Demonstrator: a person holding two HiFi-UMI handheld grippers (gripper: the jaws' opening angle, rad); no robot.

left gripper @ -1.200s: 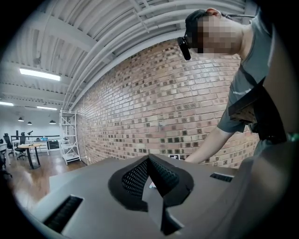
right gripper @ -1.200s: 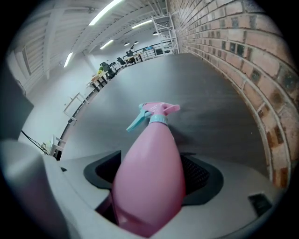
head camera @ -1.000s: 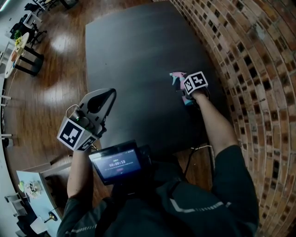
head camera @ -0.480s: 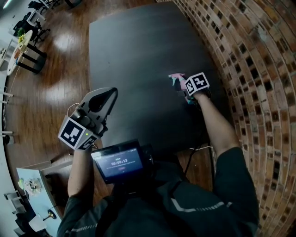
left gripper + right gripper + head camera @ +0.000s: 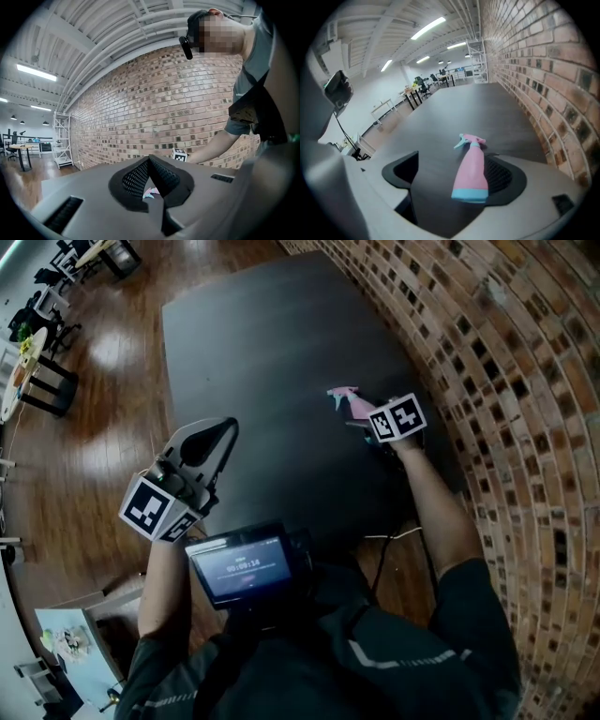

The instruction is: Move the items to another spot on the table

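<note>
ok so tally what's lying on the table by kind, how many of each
pink spray bottle, teal base and trigger: 1
total on the black table: 1

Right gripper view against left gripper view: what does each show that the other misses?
Only the right gripper view: the right tool seen along its jaws, wide apart after just closing slightly, with the pink spray bottle lying loose on the dark table between them, nozzle pointing away. Only the left gripper view: the left tool with jaws together, the person's arm and the right tool's marker cube. Both: the brick wall, and the bottle, only a pink sliver under the left tool's jaws.
</note>
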